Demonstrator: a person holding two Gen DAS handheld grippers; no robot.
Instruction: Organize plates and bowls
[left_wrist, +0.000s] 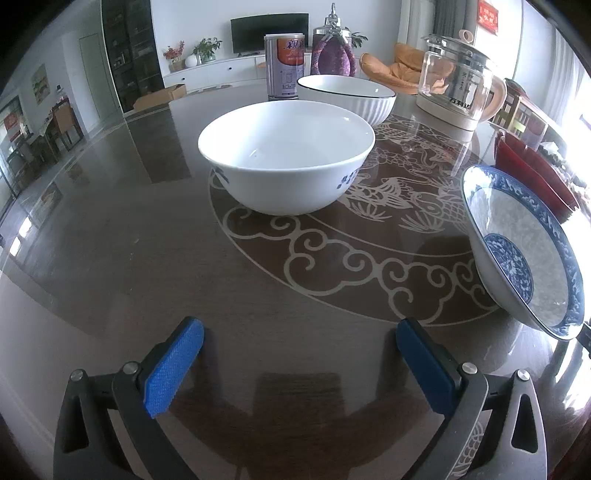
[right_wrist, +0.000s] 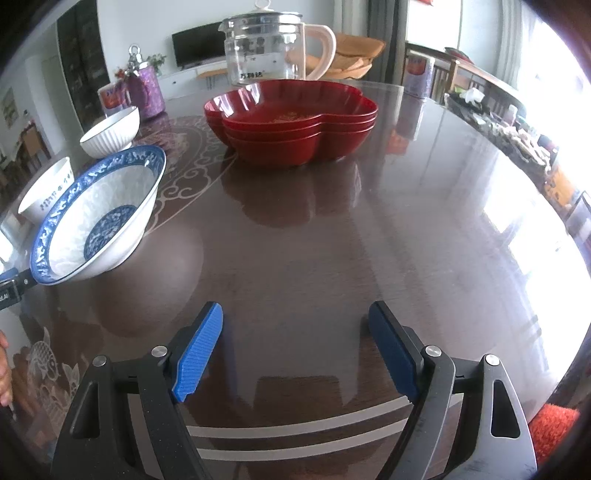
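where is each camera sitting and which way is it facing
Left wrist: on the left claw, angled down over the table at the white bowl; its own open blue fingers show.
Right wrist: on the right claw, facing the stacked red dishes; open fingers and a hand at the left edge show.
Shared: blue-rimmed bowl, ribbed bowl, glass kettle.

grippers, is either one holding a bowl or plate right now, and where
Neither. The left gripper and right gripper are both open over the bare table, nothing between the pads.
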